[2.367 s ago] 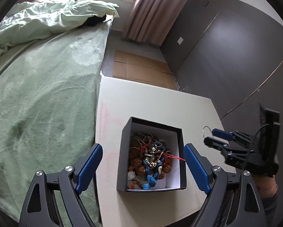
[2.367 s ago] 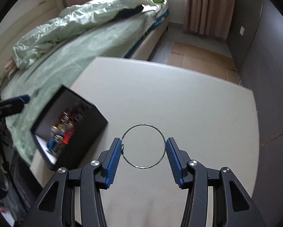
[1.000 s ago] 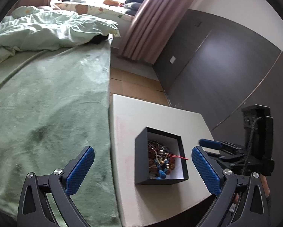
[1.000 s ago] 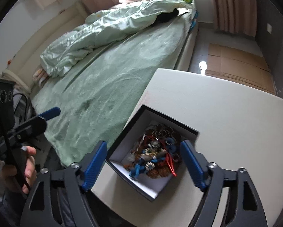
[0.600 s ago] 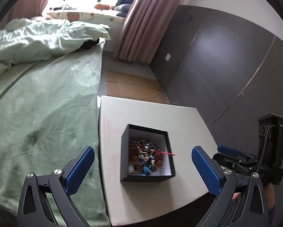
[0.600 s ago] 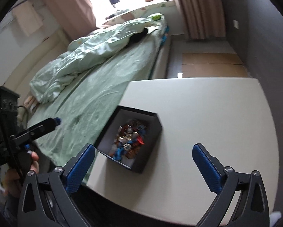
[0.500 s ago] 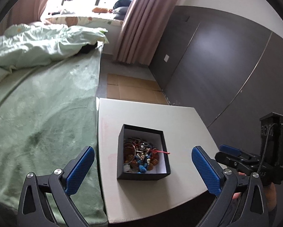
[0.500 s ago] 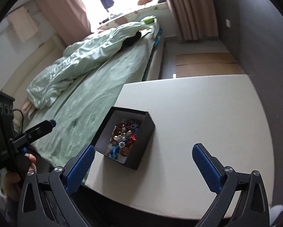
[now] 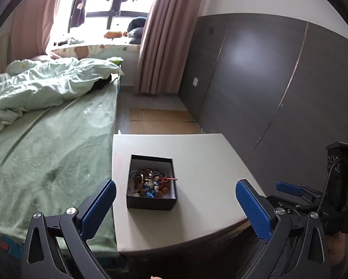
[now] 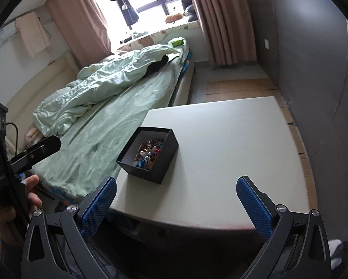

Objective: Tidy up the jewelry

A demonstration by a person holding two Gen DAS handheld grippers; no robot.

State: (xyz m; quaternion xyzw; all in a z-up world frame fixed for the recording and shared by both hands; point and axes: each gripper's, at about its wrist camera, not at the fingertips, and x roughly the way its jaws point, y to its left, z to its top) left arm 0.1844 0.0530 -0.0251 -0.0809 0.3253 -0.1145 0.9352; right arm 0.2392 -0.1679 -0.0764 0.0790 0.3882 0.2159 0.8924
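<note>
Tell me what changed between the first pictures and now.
The right gripper let go of the thin metal ring it held over the table; the ring is no longer visible on the bare tabletop. Both grippers pulled back and up from the black jewelry box, and the left gripper opened wider. The box kept its place near the bed-side edge, its tangle of beads inside.

an open black box [image 9: 151, 201] sits upright near the table's bed-side edge, holding a tangled heap of beaded jewelry [image 9: 151, 182] with a red cord.
</note>
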